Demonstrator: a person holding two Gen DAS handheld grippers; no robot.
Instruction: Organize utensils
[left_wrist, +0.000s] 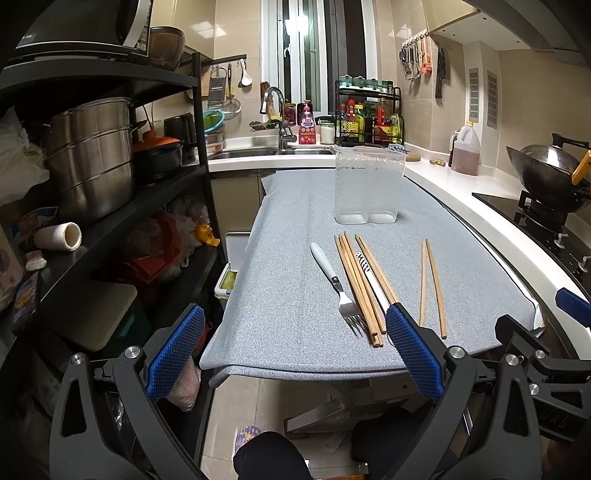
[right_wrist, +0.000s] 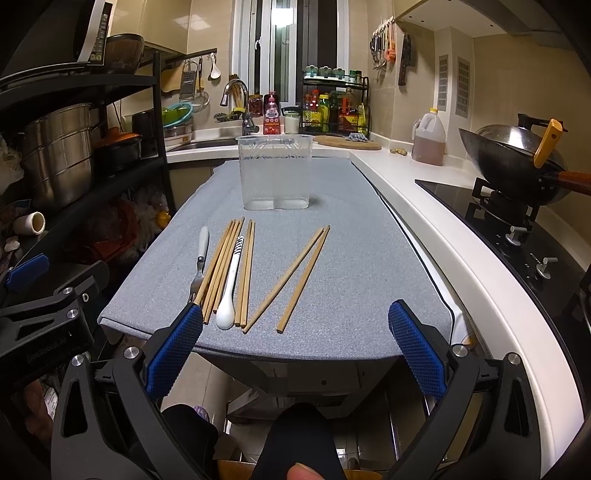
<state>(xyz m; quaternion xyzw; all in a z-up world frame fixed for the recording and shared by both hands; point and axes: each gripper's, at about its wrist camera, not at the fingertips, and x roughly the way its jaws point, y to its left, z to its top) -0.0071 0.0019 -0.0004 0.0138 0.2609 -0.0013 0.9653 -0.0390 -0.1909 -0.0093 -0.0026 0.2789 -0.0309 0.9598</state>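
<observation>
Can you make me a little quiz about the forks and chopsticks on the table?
1. True or false: the clear container already holds chopsticks.
2. Which lies furthest left on the grey mat: A) the fork, B) the white spoon, C) the separate chopstick pair?
3. Fill in: both the left gripper and the right gripper are ____.

Key: 1 false; 2 A; 3 open.

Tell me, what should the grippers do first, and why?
Probably lower the open right gripper onto the separate pair of wooden chopsticks; they lie nearest it on the grey mat, and the clear plastic holder stands empty.
</observation>
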